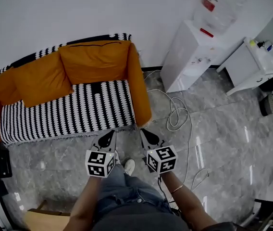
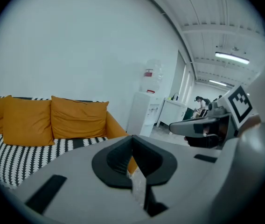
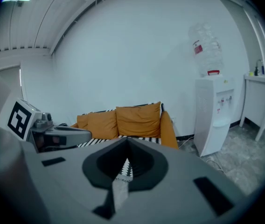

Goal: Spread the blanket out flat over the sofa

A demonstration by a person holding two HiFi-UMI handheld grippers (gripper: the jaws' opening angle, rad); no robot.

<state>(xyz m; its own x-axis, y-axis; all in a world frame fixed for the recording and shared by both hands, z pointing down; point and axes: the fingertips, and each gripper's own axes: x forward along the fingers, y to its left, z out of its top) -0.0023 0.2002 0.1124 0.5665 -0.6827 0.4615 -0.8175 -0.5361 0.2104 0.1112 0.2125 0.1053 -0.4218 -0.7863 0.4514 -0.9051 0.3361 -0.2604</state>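
Left gripper (image 1: pixel 108 134) and right gripper (image 1: pixel 146 134) fingers clenched, empty — blanket (image 1: pixel 69 110) partly hidden behind orange cushions (image 1: pixel 94 61).

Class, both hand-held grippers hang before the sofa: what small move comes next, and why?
Probably open the left hand-held gripper and right hand-held gripper toward the blanket hem; both are shut, empty, short of the sofa.

The black and white blanket (image 1: pixel 69 112) lies spread flat over the seat of the orange sofa (image 1: pixel 139 88), in the upper left of the frame. It also runs along the top of the back. Its front edge hangs down a little. Orange cushions (image 1: pixel 95 61) sit on it.
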